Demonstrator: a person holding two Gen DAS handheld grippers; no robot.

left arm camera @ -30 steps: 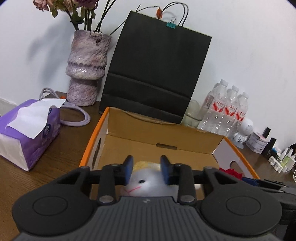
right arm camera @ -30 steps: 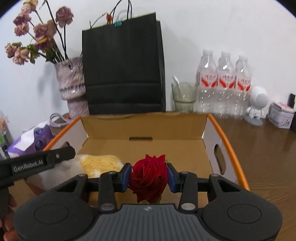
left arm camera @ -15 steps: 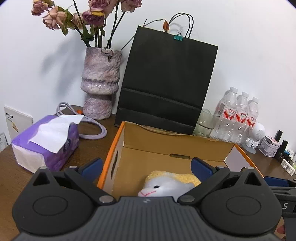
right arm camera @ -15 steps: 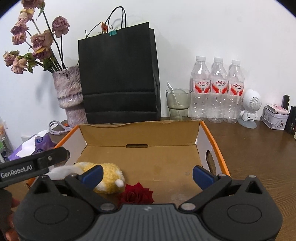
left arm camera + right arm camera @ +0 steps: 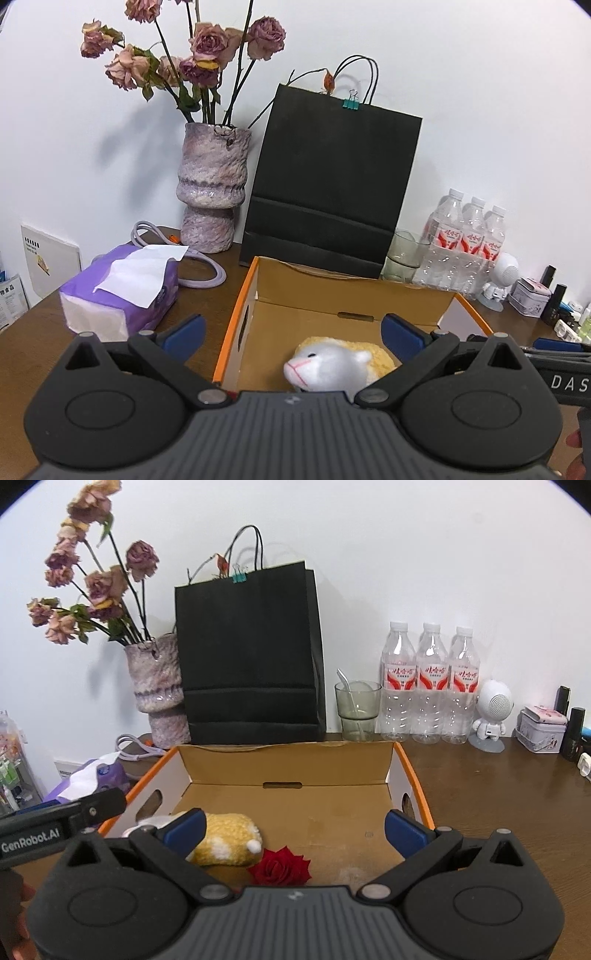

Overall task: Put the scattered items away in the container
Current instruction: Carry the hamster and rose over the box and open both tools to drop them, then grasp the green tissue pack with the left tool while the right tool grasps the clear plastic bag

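An open cardboard box (image 5: 354, 295) with orange rims stands on the brown table; it also shows in the right wrist view (image 5: 288, 764). A white and yellow plush hamster (image 5: 332, 365) lies inside it near the front left, and shows in the right wrist view (image 5: 229, 838). A red rose (image 5: 280, 866) lies on the box floor beside the plush. My left gripper (image 5: 291, 332) is open and empty above the box's near edge. My right gripper (image 5: 295, 823) is open and empty above the rose and plush.
A purple tissue pack (image 5: 122, 291) lies left of the box. A vase of dried roses (image 5: 212, 192), a black paper bag (image 5: 328, 195), a glass (image 5: 357, 710), three water bottles (image 5: 430, 686), a white toy robot (image 5: 489, 716) and a tin (image 5: 541, 729) line the back wall.
Both grippers opened and drew back and up. The plush dropped from my left gripper and the rose from my right; both now lie in the box.
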